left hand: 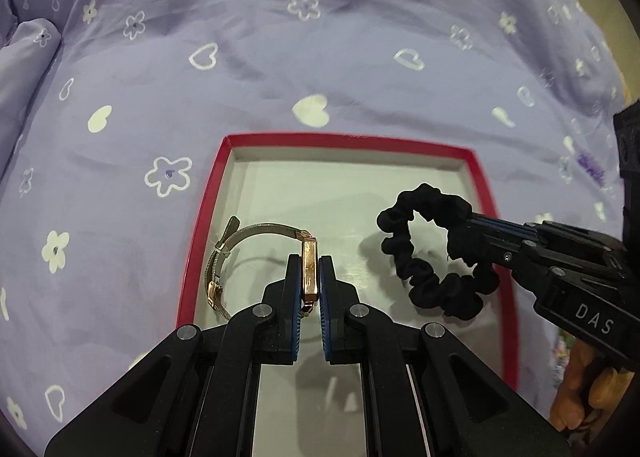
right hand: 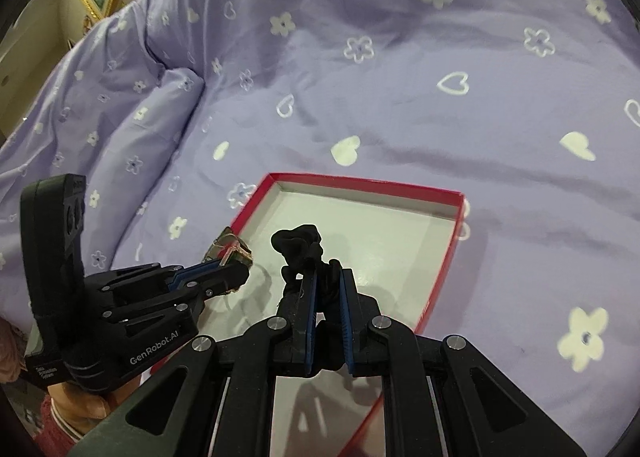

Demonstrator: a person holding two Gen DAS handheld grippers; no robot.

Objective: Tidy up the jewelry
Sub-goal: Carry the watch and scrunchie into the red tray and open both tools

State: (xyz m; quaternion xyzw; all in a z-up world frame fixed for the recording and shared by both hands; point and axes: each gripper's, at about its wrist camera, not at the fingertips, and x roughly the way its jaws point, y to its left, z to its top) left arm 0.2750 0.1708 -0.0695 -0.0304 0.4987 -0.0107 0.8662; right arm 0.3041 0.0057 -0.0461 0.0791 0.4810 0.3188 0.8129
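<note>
Your left tool [left hand: 309,285] was clamped on the case of the gold watch [left hand: 310,271], its mesh band hanging free over the red-rimmed box [left hand: 192,233] on the bed. Your right tool [right hand: 327,285] pinched the black scrunchie [right hand: 298,245] above the same box. The risk, as I judged it — the band snagging the rim, or both tools crowding one tray.
</note>
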